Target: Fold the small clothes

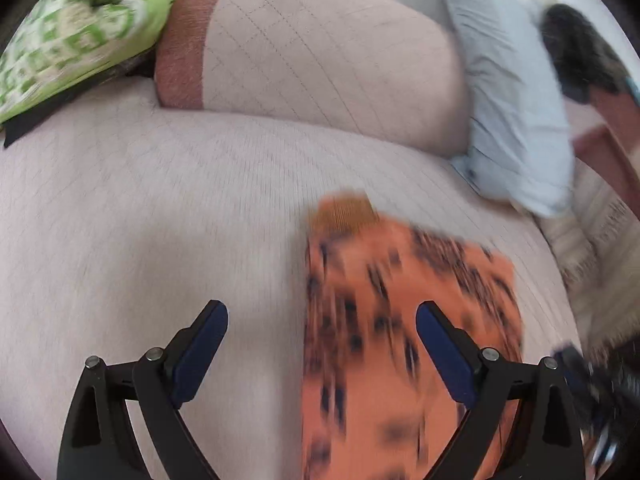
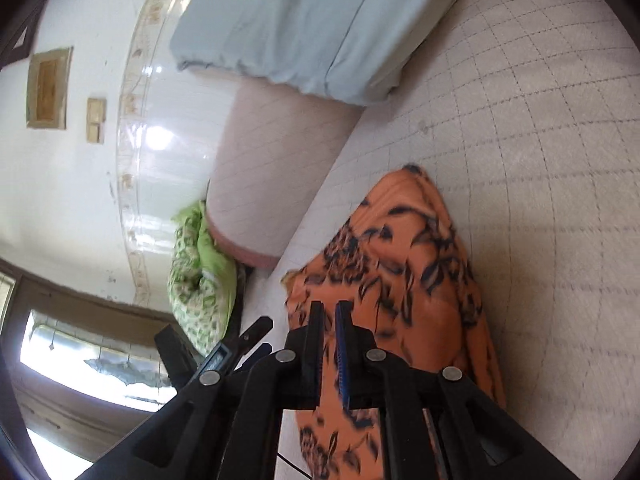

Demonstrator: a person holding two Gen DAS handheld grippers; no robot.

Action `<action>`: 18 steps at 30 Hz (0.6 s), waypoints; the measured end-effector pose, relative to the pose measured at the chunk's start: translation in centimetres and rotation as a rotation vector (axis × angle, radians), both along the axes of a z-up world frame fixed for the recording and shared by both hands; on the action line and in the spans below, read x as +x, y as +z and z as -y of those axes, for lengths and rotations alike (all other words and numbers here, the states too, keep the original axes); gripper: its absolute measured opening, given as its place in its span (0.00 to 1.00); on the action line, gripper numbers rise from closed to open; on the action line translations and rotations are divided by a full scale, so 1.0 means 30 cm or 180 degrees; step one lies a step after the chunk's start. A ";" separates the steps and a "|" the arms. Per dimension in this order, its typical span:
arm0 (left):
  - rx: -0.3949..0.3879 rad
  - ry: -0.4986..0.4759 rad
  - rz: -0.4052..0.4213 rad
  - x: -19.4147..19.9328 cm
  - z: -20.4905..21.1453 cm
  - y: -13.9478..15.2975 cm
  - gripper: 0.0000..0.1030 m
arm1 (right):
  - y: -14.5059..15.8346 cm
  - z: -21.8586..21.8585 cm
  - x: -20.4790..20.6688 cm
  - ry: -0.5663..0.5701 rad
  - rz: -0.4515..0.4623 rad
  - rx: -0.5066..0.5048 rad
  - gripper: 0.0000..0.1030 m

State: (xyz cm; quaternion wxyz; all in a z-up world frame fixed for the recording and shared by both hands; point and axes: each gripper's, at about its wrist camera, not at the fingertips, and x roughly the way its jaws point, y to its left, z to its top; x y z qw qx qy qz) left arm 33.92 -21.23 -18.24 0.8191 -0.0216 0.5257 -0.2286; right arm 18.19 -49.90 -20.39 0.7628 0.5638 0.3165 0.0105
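Garment: the small orange cloth garment with a dark floral print (image 2: 400, 280) is lying on the pale quilted mattress with stitched squares (image 2: 540, 140), bunched lengthwise into a long shape rather than spread flat; a plain brownish-orange band (image 1: 346, 210) is showing at its far end in the left wrist view.
Left hand-held gripper (image 1: 322, 350): its blue-padded jaws are standing wide apart above the mattress, nothing between the pads; one finger is hanging over the garment's edge, the other over bare quilt, likely so it is free to take a fresh hold.
Right hand-held gripper (image 2: 329, 344): its jaws are drawn almost together, sitting right over the near part of the garment; whether a thin layer of cloth is being pinched between the pads I cannot tell, as the narrow gap shows nothing clearly.
Why so placed: the garment is sitting on open mattress, apart from the bedding, which is giving room to fold it.
Surroundings: a light blue pillow (image 2: 312, 24) is resting on a pinkish quilted bolster (image 1: 320, 52), and a green and white patterned blanket (image 1: 80, 28) is bundled at the far side, all clear of the garment.
Stage, as a judgement: the fold is looking unfinished, since the cloth is still rumpled.
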 end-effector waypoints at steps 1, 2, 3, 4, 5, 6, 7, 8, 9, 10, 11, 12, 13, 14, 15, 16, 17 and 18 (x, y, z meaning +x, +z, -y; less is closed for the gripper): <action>-0.0021 -0.0070 -0.0030 -0.057 -0.019 -0.001 0.93 | 0.011 -0.025 -0.021 0.0059 -0.0048 -0.0051 0.08; -0.0008 -0.0139 -0.0075 -0.131 -0.045 -0.007 0.93 | 0.021 -0.054 -0.045 0.0135 -0.0125 -0.0099 0.08; 0.0010 -0.0177 -0.0098 -0.181 -0.055 -0.010 0.93 | 0.022 -0.075 -0.062 0.0196 -0.0179 -0.0118 0.08; 0.0027 -0.0217 -0.0105 -0.233 -0.067 -0.019 0.93 | 0.022 -0.101 -0.077 0.0252 -0.0207 -0.0125 0.08; 0.0085 -0.0278 -0.0070 -0.288 -0.075 -0.036 0.93 | 0.019 -0.124 -0.098 0.0292 -0.0213 -0.0144 0.08; 0.0184 -0.0327 -0.0031 -0.303 -0.070 -0.061 0.93 | 0.013 -0.146 -0.117 0.0310 -0.0229 -0.0180 0.08; 0.0351 -0.0371 -0.0012 -0.325 -0.066 -0.092 0.93 | -0.006 -0.172 -0.134 0.0304 -0.0302 -0.0233 0.08; 0.0480 -0.0367 -0.0092 -0.343 -0.068 -0.141 0.93 | -0.039 -0.188 -0.164 0.0300 -0.0439 -0.0280 0.08; 0.0427 -0.0299 -0.0200 -0.352 -0.086 -0.166 0.93 | -0.076 -0.203 -0.184 0.0309 -0.0639 -0.0351 0.08; 0.0262 -0.0177 -0.0307 -0.358 -0.112 -0.186 0.94 | -0.137 -0.217 -0.205 0.0319 -0.0944 -0.0491 0.05; 0.0160 -0.0071 -0.0293 -0.369 -0.131 -0.184 0.94 | -0.175 -0.220 -0.223 0.0323 -0.0974 -0.0486 0.04; 0.0193 -0.0052 -0.0267 -0.379 -0.129 -0.175 0.94 | -0.196 -0.218 -0.240 0.0315 -0.0901 -0.0367 0.04; 0.0232 -0.0018 -0.0267 -0.387 -0.127 -0.163 0.94 | -0.190 -0.210 -0.259 0.0286 -0.0868 -0.0255 0.04; 0.0179 0.0038 -0.0269 -0.395 -0.132 -0.145 0.93 | -0.169 -0.207 -0.272 0.0263 -0.0797 -0.0264 0.05; 0.0073 0.0103 -0.0234 -0.403 -0.143 -0.120 0.93 | -0.143 -0.204 -0.285 0.0219 -0.0697 -0.0332 0.05; -0.0003 0.0185 -0.0144 -0.419 -0.152 -0.100 0.93 | -0.112 -0.203 -0.297 0.0134 -0.0587 -0.0424 0.08; -0.0038 0.0278 0.0009 -0.433 -0.168 -0.073 0.93 | -0.093 -0.204 -0.304 0.0096 -0.0518 -0.0453 0.08; -0.0038 0.0327 0.0107 -0.444 -0.179 -0.059 0.93 | -0.075 -0.209 -0.303 0.0098 -0.0411 -0.0460 0.08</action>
